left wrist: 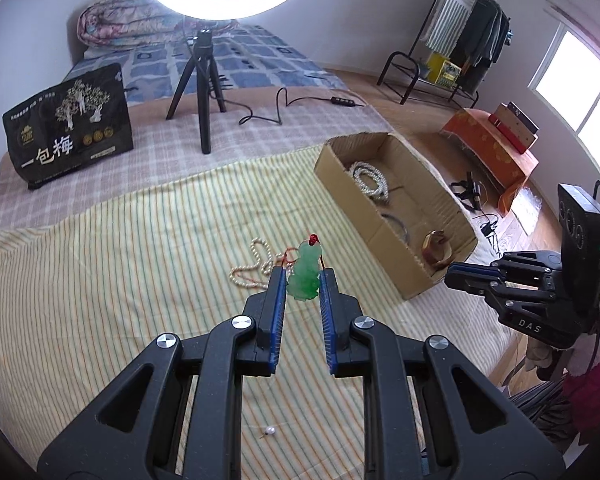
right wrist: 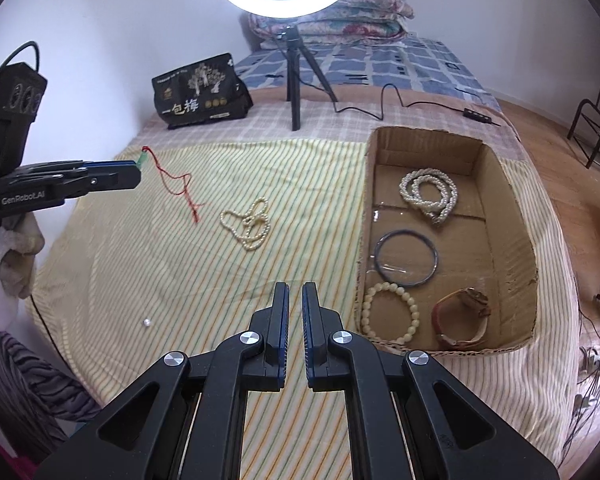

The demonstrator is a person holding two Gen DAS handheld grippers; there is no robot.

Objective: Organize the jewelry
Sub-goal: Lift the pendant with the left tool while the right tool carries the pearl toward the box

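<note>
My left gripper (left wrist: 303, 276) is shut on a green jade pendant (left wrist: 306, 274), held above the striped cloth; its red cord (right wrist: 176, 182) hangs down from the left gripper (right wrist: 138, 166). A pearl necklace (right wrist: 248, 222) lies loose on the cloth, also seen as the pearl necklace (left wrist: 252, 266) just beyond the pendant. My right gripper (right wrist: 295, 292) is shut with nothing in it, hovering left of the cardboard box (right wrist: 512, 216). The box holds a pearl strand (right wrist: 430, 194), a dark bangle (right wrist: 406, 258), a cream bead bracelet (right wrist: 390, 312) and a watch (right wrist: 462, 316). In the left wrist view the right gripper (left wrist: 454, 274) is beside the cardboard box (left wrist: 354, 188).
A single loose pearl (right wrist: 146, 322) lies on the striped cloth (right wrist: 140, 264). A ring light on a tripod (right wrist: 296, 80) and a black snack bag (right wrist: 200, 92) stand behind, with a cable (right wrist: 400, 110) trailing right. The bed's edge drops to a wooden floor on the right.
</note>
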